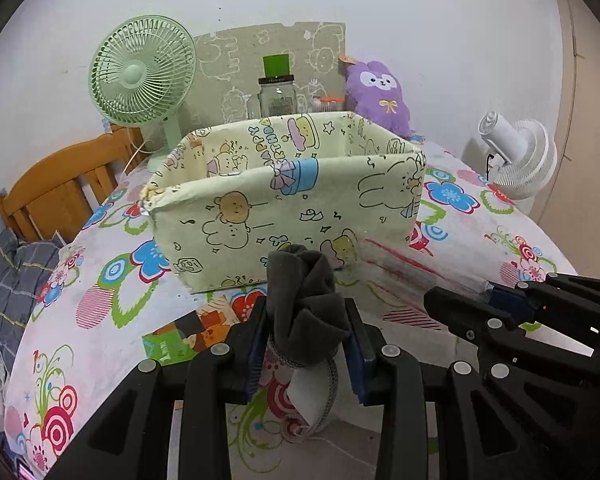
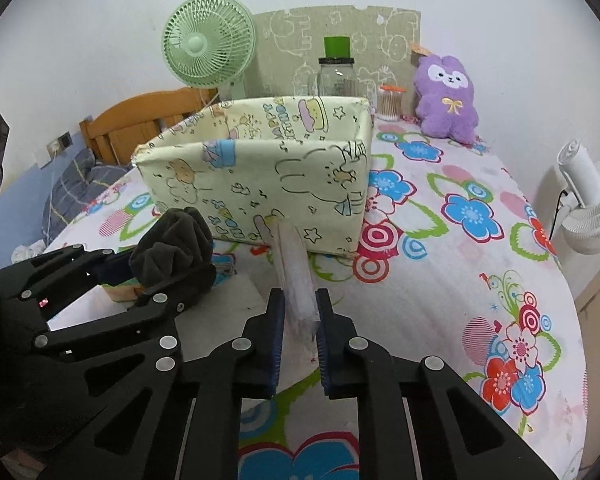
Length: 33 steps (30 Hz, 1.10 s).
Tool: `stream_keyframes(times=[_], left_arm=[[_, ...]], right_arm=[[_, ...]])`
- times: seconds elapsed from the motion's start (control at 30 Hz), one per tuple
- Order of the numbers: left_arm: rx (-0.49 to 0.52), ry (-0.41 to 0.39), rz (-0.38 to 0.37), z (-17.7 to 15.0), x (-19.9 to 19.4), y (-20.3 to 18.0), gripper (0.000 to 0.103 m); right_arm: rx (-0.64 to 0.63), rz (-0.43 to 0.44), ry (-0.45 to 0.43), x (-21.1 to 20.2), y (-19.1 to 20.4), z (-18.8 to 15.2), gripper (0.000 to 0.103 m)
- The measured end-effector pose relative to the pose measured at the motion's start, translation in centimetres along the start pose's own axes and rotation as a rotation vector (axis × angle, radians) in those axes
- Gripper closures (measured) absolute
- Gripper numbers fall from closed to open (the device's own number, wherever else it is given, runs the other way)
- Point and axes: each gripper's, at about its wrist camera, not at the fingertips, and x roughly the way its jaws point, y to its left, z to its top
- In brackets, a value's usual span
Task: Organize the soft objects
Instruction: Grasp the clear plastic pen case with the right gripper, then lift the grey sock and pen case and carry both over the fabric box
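Note:
A cream fabric box (image 1: pixel 284 208) printed with cartoon animals stands on the flowered table; it also shows in the right wrist view (image 2: pixel 260 184). My left gripper (image 1: pixel 306 344) is shut on a rolled dark grey sock (image 1: pixel 304 300), held in front of the box's near wall; the sock also shows in the right wrist view (image 2: pixel 172 248). My right gripper (image 2: pixel 298 336) is shut on a flat clear plastic packet (image 2: pixel 294 272) whose far end reaches the box's near wall. The right gripper shows at the right of the left wrist view (image 1: pixel 520 316).
A green fan (image 1: pixel 144 80), a glass jar (image 1: pixel 278 96) and a purple plush toy (image 2: pixel 446 96) stand behind the box against a cardboard sheet. A white fan (image 2: pixel 588 208) is at the right edge. A wooden bed frame (image 1: pixel 64 184) is on the left.

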Motion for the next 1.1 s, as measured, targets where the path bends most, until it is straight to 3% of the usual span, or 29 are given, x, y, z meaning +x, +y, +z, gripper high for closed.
stream_keyframes(times=[1.1], left_arm=[[-0.022, -0.089, -0.039, 2.5, -6.4, 1.6, 0.068]], right_arm=[[0.054, -0.100, -0.104, -6.0, 2.4, 2.4, 0.086]])
